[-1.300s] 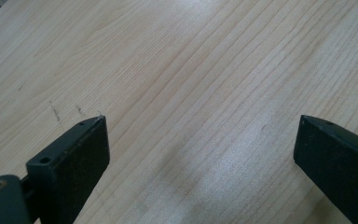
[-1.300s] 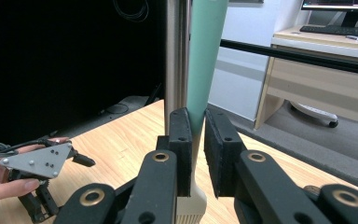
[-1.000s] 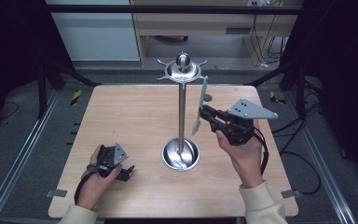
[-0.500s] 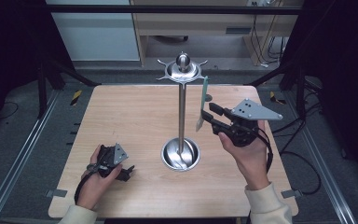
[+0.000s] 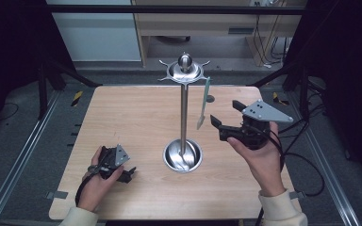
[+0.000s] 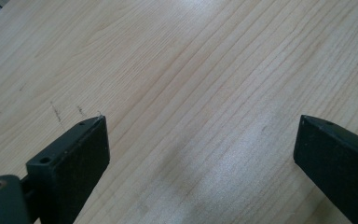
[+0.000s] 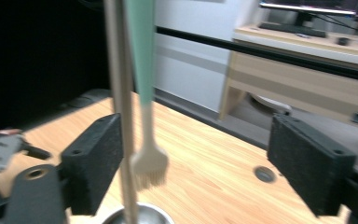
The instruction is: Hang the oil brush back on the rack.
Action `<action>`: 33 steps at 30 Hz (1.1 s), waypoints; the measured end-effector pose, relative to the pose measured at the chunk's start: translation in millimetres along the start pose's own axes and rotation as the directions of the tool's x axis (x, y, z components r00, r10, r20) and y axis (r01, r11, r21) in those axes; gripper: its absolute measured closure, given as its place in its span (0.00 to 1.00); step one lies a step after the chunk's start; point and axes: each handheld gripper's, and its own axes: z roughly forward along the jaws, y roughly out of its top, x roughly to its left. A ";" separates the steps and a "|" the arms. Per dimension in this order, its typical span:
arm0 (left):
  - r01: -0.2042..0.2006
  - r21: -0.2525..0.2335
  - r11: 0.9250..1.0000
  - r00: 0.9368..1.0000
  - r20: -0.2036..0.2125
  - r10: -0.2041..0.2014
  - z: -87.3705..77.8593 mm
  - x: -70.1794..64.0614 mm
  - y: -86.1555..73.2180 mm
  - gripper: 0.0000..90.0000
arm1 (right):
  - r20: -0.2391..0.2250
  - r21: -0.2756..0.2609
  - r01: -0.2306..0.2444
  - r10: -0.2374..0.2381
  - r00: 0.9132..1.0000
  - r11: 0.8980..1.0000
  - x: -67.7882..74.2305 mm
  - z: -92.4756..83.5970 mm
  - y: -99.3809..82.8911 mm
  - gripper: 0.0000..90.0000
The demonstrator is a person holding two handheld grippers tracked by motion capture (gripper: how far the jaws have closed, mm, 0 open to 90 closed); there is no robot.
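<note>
Wooden table, metal stand — green-handled brush hanging, desk behind

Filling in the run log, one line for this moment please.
right gripper: open, raised beside brush | brush: hanging from stand, not gripped | left gripper: open, low over table, idle
</note>
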 end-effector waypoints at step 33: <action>-0.001 -0.001 1.000 1.000 -0.006 0.001 -0.1 0.4 0.0 0.03 | 0.094 0.297 -0.094 0.069 0.993 0.950 -47.8 23.4 -119.3 0.12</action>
